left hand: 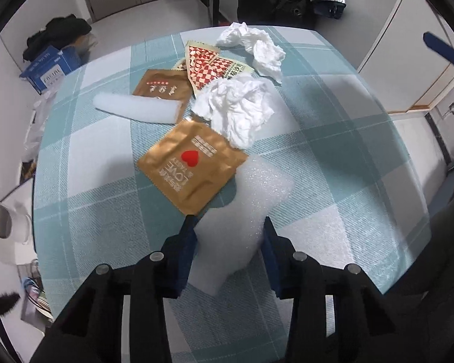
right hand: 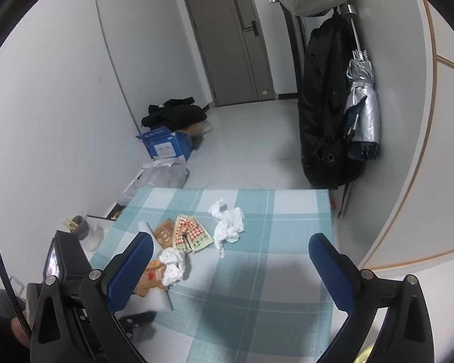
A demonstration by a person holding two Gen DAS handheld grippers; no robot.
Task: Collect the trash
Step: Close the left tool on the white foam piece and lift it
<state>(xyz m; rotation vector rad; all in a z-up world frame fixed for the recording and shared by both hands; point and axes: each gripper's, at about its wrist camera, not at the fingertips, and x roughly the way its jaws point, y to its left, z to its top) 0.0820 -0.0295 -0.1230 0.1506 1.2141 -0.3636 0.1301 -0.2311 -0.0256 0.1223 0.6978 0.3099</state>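
White foam sheet (left hand: pixel 251 211) lies on near part of checked tablecloth (left hand: pixel 333 151), between fingers of left gripper (left hand: pixel 228 227), jaws apart, contact unclear. Gold heart wrapper (left hand: pixel 190 166) overlaps foam; crumpled tissue (left hand: pixel 236 109) just behind. Right gripper (right hand: pixel 231 252) hovers wide, empty.

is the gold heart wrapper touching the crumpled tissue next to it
Touching: the left wrist view shows the crumpled tissue overlapping the top corner of the gold heart wrapper, no gap between them.
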